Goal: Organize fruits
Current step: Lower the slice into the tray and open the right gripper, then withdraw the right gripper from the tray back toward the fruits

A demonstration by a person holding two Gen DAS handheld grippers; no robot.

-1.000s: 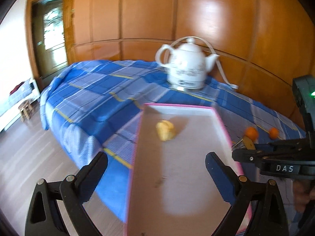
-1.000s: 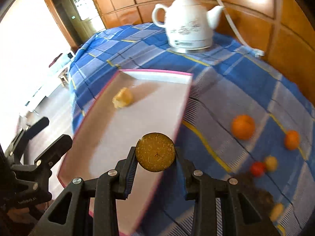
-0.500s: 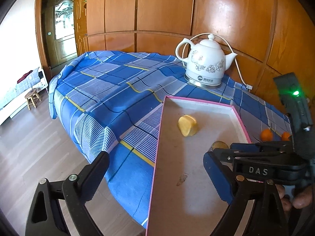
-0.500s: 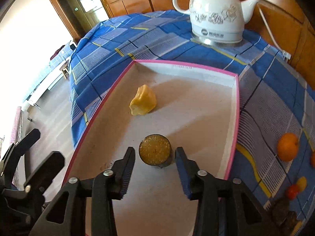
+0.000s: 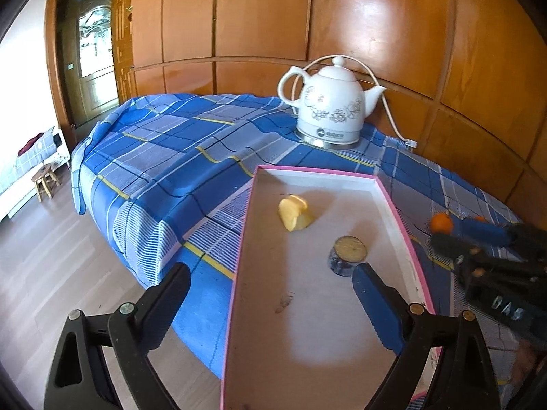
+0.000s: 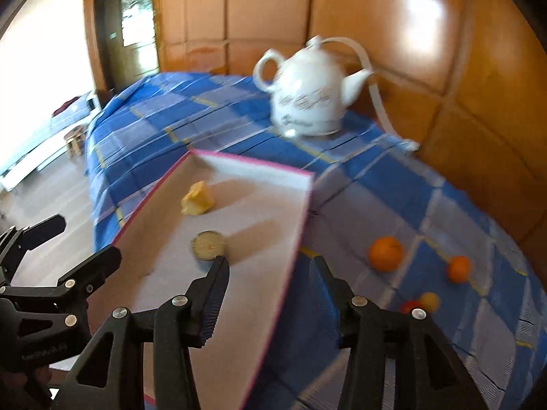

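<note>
A pink-rimmed tray (image 5: 393, 205) (image 6: 259, 165) lies on the blue plaid cloth. In it sit a yellow fruit piece (image 5: 294, 217) (image 6: 197, 199) and a round dark-sided slice with a yellow top (image 5: 348, 251) (image 6: 208, 245). My left gripper (image 5: 270, 302) is open and empty over the tray's near end. My right gripper (image 6: 270, 294) is open and empty over the tray's right rim, and shows blurred in the left wrist view (image 5: 478, 239). Two oranges (image 6: 385, 253) (image 6: 459, 269) and small red and yellow fruits (image 6: 420, 302) lie on the cloth to the right.
A white kettle (image 5: 330, 111) (image 6: 306, 97) with a cord stands behind the tray by the wood-panelled wall. The table edge drops to a wooden floor on the left, with a small stool (image 5: 44, 181) and a door (image 5: 92, 65) beyond.
My right gripper set the round slice down in the tray, opened, and has pulled back to the right over the tray rim. The left gripper stayed open and shifted slightly.
</note>
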